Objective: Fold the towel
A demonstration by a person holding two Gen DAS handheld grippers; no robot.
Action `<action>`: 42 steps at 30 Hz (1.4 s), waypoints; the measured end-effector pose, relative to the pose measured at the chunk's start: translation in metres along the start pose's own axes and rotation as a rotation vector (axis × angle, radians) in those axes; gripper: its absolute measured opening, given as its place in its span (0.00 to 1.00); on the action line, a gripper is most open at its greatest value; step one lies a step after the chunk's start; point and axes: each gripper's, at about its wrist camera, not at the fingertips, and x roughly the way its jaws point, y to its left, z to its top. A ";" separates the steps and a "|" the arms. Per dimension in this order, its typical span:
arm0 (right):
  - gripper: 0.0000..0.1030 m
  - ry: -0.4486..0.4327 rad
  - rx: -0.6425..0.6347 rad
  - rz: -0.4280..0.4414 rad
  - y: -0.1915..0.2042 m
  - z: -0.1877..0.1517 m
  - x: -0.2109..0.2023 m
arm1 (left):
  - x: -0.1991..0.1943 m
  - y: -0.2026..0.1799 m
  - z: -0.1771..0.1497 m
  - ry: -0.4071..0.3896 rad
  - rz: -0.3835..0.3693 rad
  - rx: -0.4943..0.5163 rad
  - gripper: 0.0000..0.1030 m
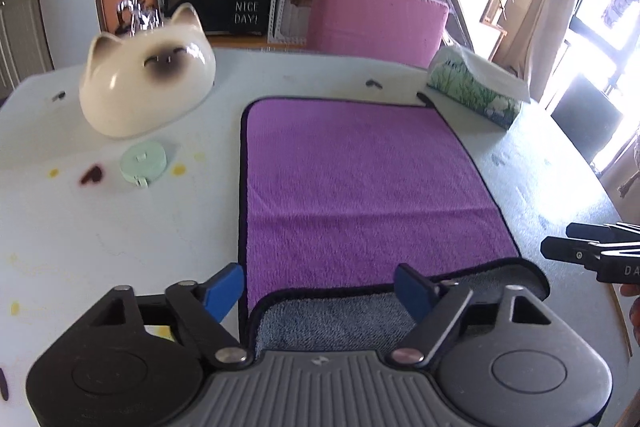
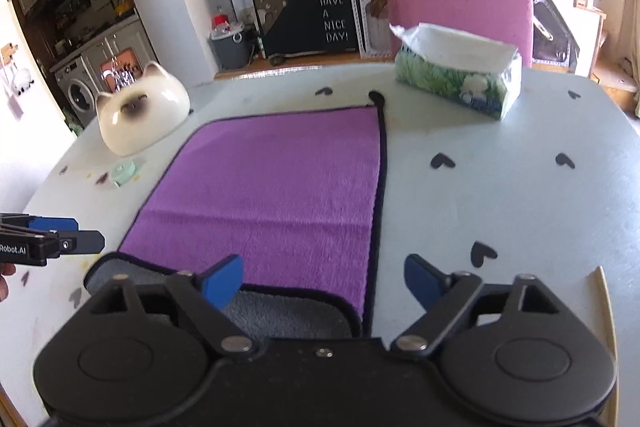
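A purple towel (image 1: 360, 187) with a dark hem lies flat on the white table (image 1: 100, 247). Its near edge is turned over and shows the grey underside (image 1: 340, 319). My left gripper (image 1: 320, 291) is open, above the near left corner of the towel, holding nothing. The towel also shows in the right wrist view (image 2: 280, 195), with the grey flap (image 2: 280, 311) at the front. My right gripper (image 2: 324, 285) is open above the towel's near right corner, holding nothing. Each gripper shows at the edge of the other's view: the right gripper (image 1: 592, 251) and the left gripper (image 2: 60, 239).
A white cat-shaped ceramic bowl (image 1: 148, 83) and a mint round tape measure (image 1: 143, 163) sit left of the towel. A tissue pack (image 2: 460, 79) lies at the far right. A pink chair (image 1: 376, 19) stands behind the table. Black heart stickers (image 2: 442, 161) dot the tabletop.
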 end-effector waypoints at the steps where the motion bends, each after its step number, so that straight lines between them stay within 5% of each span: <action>1: 0.79 0.007 -0.001 -0.003 0.000 -0.001 0.002 | 0.003 0.002 -0.001 0.010 -0.003 -0.003 0.73; 17: 0.48 0.134 0.028 0.000 -0.007 -0.017 0.032 | 0.024 0.027 -0.012 0.106 -0.032 -0.054 0.50; 37: 0.29 0.173 0.024 -0.010 -0.006 -0.024 0.036 | 0.026 0.039 -0.021 0.140 -0.044 -0.108 0.39; 42: 0.19 0.184 0.010 -0.023 -0.005 -0.026 0.035 | 0.026 0.043 -0.020 0.147 -0.012 -0.130 0.16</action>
